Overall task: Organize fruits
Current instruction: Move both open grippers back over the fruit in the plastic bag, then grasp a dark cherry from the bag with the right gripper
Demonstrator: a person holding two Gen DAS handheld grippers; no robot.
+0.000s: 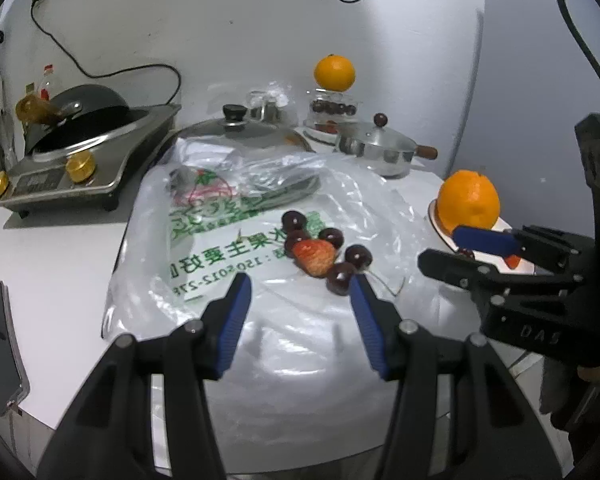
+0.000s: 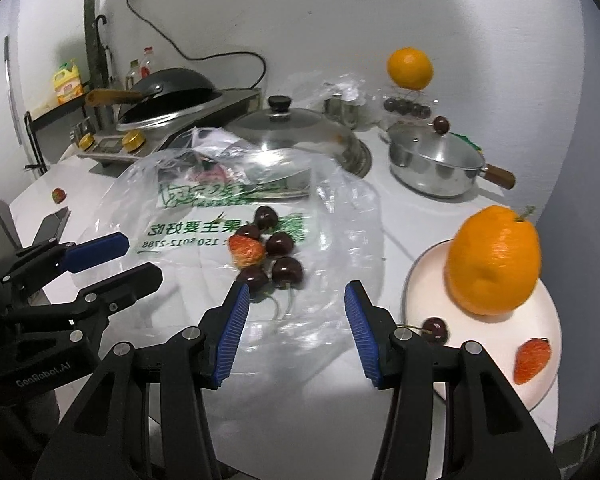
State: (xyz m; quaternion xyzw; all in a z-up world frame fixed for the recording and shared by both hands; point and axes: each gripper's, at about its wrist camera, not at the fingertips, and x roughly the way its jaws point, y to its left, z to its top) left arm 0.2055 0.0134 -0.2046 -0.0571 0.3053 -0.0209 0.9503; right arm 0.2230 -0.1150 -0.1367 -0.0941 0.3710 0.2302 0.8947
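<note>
Both jaws stand apart with nothing between them. The left gripper (image 1: 300, 280) and right gripper (image 2: 294, 290) hover above a clear printed plastic bag (image 2: 180, 208) spread on the white table (image 1: 68, 248). On the bag lie dark red cherries (image 2: 280, 244) clustered around a red strawberry (image 2: 246, 250). To the right, a round white plate (image 2: 420, 280) holds a large orange (image 2: 494, 260), one cherry (image 2: 436, 328) and another strawberry (image 2: 532, 360).
</note>
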